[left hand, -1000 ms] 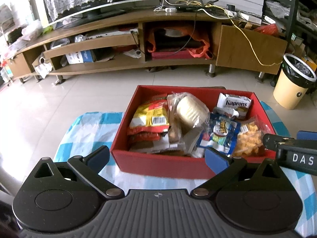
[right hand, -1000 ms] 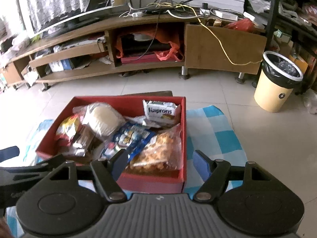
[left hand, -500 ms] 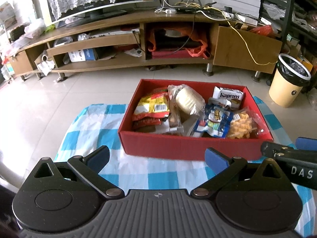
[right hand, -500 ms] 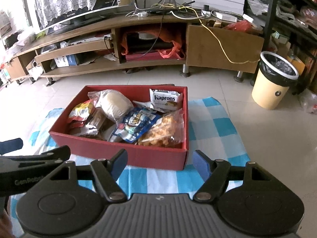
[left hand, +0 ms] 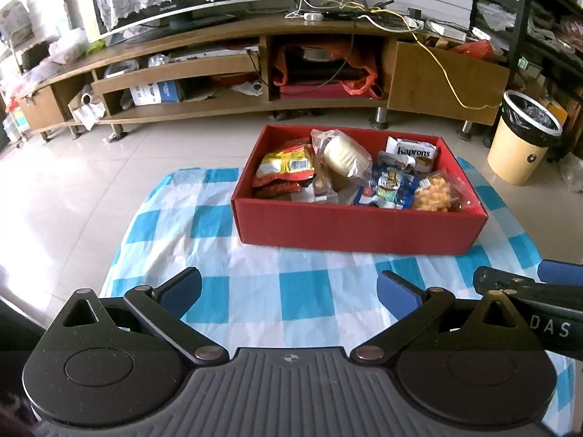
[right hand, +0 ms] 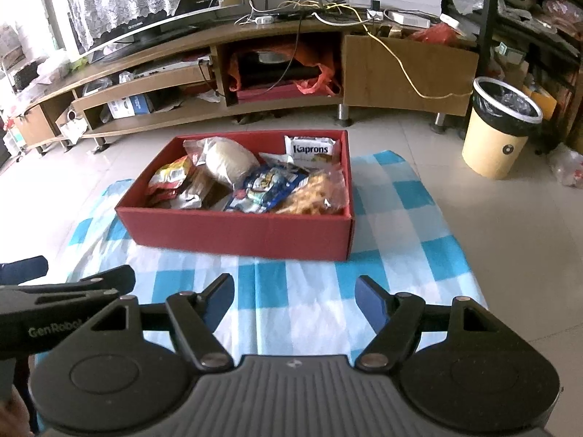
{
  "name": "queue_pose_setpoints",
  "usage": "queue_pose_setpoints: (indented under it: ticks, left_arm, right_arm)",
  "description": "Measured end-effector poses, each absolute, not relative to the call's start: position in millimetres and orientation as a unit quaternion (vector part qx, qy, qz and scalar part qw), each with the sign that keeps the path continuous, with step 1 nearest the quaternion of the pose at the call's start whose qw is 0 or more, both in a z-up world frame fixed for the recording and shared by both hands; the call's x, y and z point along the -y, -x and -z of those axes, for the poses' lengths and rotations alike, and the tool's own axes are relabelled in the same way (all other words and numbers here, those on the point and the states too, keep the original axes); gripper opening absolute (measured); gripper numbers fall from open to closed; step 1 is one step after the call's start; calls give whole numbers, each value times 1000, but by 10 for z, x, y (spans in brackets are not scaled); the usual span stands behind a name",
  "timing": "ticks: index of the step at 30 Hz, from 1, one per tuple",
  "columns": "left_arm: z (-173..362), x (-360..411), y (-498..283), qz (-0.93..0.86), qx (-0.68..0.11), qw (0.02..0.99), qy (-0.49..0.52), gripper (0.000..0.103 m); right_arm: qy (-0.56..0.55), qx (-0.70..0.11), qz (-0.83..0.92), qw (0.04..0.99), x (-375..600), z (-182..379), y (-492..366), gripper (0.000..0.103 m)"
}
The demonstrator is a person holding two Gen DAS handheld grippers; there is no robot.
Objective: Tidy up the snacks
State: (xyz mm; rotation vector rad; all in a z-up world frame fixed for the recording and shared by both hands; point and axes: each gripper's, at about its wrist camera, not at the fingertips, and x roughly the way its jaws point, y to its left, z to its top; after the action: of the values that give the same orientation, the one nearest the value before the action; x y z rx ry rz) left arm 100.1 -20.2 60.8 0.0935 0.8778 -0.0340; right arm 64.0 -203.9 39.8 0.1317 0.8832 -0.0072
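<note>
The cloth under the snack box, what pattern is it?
Blue-and-white checks on the cloth; clearest in the left wrist view.

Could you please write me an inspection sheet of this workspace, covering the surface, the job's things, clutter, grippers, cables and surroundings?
Surface: blue-and-white checked cloth spread flat on a tiled floor.
Job's things: red box standing on the cloth, holding a Kaprons pack, a yellow-and-red bag, a clear bag of orange puffs, a blue pack and a pale round item in clear wrap.
Clutter: nothing seen on the cloth outside the box.
Grippers: left hand-held gripper open, empty; right hand-held gripper open, empty; both short of the box.
Cables: yellow cable hanging over the TV stand.
Surroundings: lined waste bin to the right.
</note>
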Motion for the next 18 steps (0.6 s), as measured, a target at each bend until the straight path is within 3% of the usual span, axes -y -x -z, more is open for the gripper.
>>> queue_pose_setpoints:
  ticks: [18]
  left_arm:
    - [-541,196,-666,21,-429,901,-63,103]
  right_arm:
    - [-79,-438,3,895,2010,-337,-248,69]
